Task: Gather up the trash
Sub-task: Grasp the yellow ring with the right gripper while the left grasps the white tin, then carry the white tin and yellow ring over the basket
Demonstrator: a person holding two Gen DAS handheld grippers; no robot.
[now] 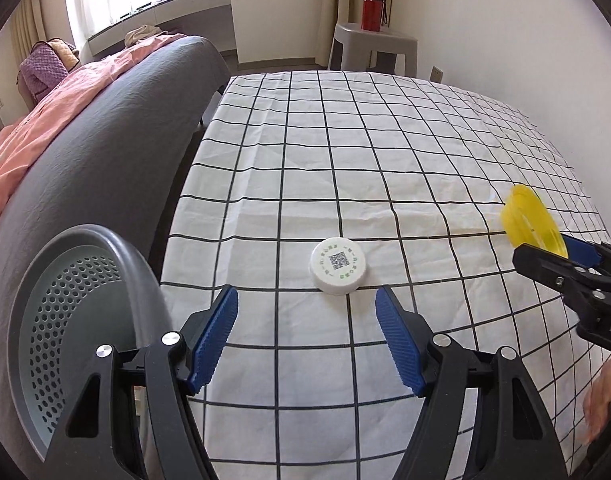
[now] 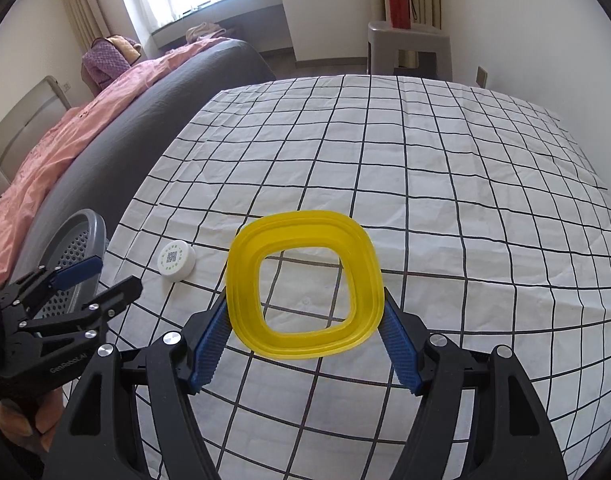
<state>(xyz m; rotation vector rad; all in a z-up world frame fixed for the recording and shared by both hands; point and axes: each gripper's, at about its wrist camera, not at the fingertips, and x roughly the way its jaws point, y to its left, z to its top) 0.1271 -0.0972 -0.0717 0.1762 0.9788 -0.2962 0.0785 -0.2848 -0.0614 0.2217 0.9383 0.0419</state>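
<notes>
A white round cap with a QR code (image 1: 339, 271) lies on the checked tablecloth (image 1: 345, 140), just ahead of my open, empty left gripper (image 1: 306, 294). It also shows in the right wrist view (image 2: 176, 261). My right gripper (image 2: 305, 300) is shut on a yellow translucent square ring (image 2: 305, 240) and holds it above the table. The ring also shows at the right in the left wrist view (image 1: 531, 221). A grey perforated bin (image 1: 65, 312) stands at the table's left edge beside the left gripper; it also shows in the right wrist view (image 2: 83, 248).
A grey-edged bed with a pink cover (image 1: 57, 120) runs along the left of the table. A grey stool (image 1: 373, 46) with a red bottle (image 1: 372, 10) stands beyond the far edge. A wall is on the right.
</notes>
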